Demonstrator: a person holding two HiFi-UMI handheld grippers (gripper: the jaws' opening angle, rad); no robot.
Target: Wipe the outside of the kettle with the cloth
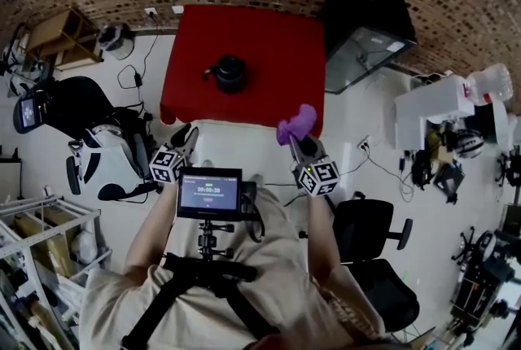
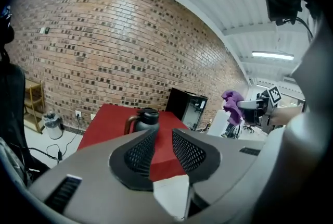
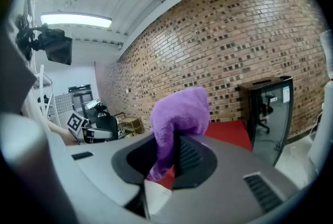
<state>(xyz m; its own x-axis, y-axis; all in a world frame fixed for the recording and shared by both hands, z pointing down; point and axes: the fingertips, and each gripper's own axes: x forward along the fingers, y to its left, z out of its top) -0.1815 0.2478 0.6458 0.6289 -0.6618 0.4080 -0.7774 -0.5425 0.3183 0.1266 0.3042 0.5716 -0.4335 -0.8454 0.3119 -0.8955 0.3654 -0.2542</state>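
A dark kettle (image 1: 229, 73) stands upright near the middle of the red table (image 1: 269, 39), well ahead of both grippers. My right gripper (image 1: 298, 142) is shut on a purple cloth (image 1: 296, 122), held in the air in front of the table's near right edge. In the right gripper view the cloth (image 3: 179, 116) bulges up from between the jaws of that gripper (image 3: 169, 158). My left gripper (image 1: 188, 133) hovers before the table's near left corner, shut with nothing in it. The left gripper view shows the kettle (image 2: 147, 119) beyond its jaws and the cloth (image 2: 232, 103) off to the right.
A black glass-front cabinet (image 1: 362, 31) stands right of the table. A white side table (image 1: 431, 108) with clutter is further right. Black office chairs stand at the left (image 1: 73, 100) and near right (image 1: 374, 242). A wooden shelf (image 1: 61, 39) sits far left. A small monitor (image 1: 209, 194) is mounted at chest level.
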